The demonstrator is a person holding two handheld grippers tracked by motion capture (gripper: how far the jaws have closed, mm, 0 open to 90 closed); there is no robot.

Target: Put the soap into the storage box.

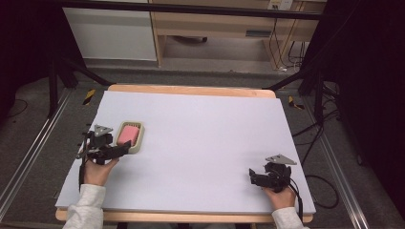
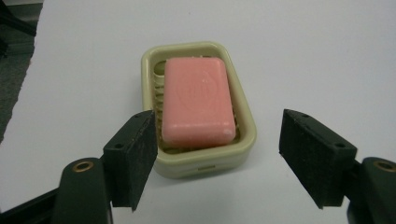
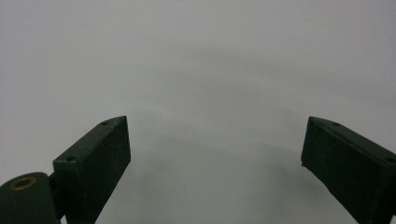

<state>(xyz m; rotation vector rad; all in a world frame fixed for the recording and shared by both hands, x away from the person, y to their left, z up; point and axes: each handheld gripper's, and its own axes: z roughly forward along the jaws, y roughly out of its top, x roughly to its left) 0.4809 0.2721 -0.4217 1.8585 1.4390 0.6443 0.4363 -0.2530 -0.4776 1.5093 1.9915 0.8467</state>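
Surface: white board (image 1: 200,143) laid over a wooden table, dark stands and cables around it on the grey floor.
Soap: pink bar (image 2: 198,100) lying flat in the dish, long side running away from the left gripper.
Dish: pale cream soap dish (image 2: 245,140) near the board's left edge, resting flat, slotted floor under the bar — likely there for draining.
Left gripper (image 1: 125,147): held low and level, aimed at the dish's near end; jaws apart, nothing pressed. One pad (image 2: 135,156) sits just beside the dish's near corner — whether it touches is hard to tell. The spread looks set to straddle the dish or the bar.
Right gripper (image 1: 253,176): well apart at the right front, jaws wide, nothing between them; probably just waiting.
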